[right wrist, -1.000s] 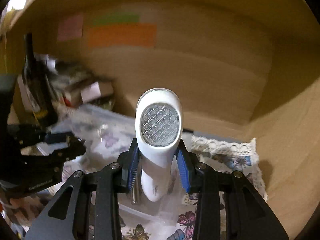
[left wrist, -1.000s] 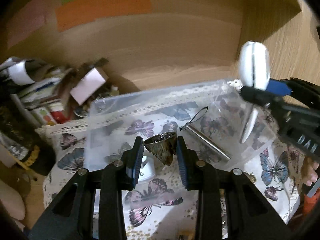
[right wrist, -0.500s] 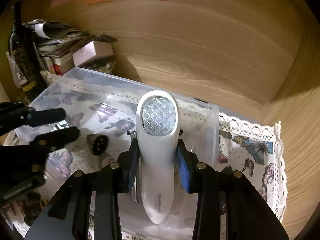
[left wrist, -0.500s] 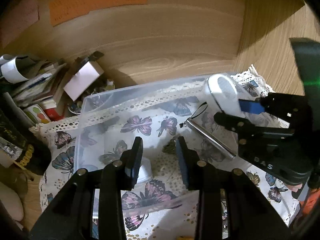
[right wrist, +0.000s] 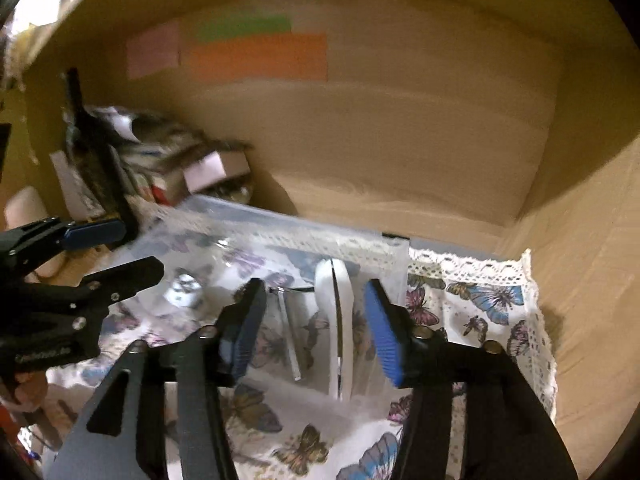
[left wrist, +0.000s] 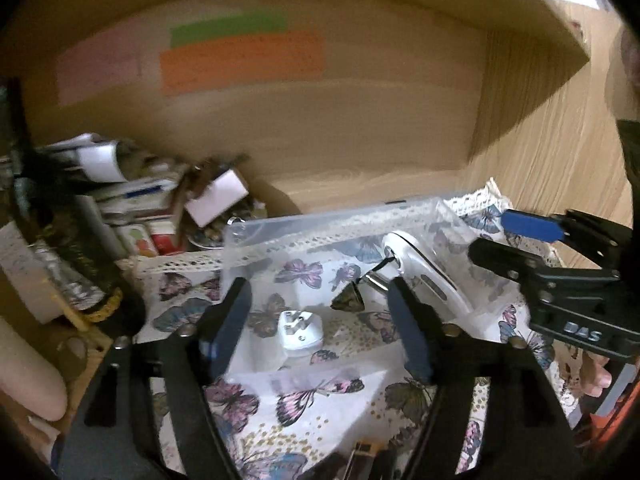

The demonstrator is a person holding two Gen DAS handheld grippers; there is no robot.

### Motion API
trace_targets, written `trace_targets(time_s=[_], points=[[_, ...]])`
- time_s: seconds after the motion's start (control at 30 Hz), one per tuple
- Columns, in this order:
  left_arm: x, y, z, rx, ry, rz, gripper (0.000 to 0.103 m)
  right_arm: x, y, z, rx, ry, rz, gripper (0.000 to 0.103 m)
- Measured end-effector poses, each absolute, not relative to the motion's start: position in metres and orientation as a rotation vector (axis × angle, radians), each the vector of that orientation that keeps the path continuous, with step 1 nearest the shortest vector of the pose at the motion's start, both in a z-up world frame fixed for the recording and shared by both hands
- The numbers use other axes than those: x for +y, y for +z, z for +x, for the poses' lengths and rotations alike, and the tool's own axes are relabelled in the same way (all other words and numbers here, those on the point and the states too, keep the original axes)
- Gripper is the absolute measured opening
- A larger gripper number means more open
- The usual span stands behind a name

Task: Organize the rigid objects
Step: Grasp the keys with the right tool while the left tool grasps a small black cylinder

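The left gripper [left wrist: 320, 304] and the right gripper [right wrist: 314, 312] both hang with jaws spread wide, gripping nothing.

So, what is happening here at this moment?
A person with two hand-held grippers is sorting small items into a clear plastic bin on a butterfly cloth. Both the left gripper and the right gripper are open and hold nothing. In the bin lie a white handheld device, a metal rod, a small dark cone and a white plug adapter.
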State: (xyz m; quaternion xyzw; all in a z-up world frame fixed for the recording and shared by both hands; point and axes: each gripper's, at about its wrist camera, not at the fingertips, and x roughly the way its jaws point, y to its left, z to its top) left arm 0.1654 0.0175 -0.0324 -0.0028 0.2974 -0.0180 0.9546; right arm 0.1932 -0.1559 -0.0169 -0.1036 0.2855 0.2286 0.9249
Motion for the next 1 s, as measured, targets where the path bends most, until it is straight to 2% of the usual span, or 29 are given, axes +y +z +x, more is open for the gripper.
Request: trace_targets(time_s=[0.13, 0.23, 0.57, 0.7, 0.73, 0.9, 1.0], points=[[0.026, -0.026, 0.140, 0.573, -0.012, -0.012, 0.089, -0.161, -0.011, 0.168, 0.546, 0.485, -0.198, 0.068], [0.030, -0.030, 0.123, 0.568, 0.010, -0.001, 0.096, -0.163, -0.015, 0.151, 0.536, 0.492, -0.203, 0.069], [0.050, -0.082, 0.097, 0.694, 0.043, 0.041, 0.095, -0.165, -0.067, 0.129, 0.680, 0.526, -0.194, 0.070], [0.056, -0.107, 0.097, 0.788, 0.016, 0.037, 0.074, -0.163, -0.092, 0.128, 0.768, 0.538, -0.202, 0.071], [0.056, -0.112, 0.097, 0.810, 0.003, 0.034, 0.072, -0.162, -0.097, 0.127, 0.784, 0.539, -0.211, 0.071], [0.048, -0.133, 0.095, 0.877, -0.046, 0.051, 0.063, -0.151, -0.115, 0.127, 0.850, 0.575, -0.249, 0.071], [0.040, -0.138, 0.098, 0.905, -0.082, 0.063, 0.063, -0.140, -0.120, 0.130, 0.875, 0.594, -0.270, 0.072]])
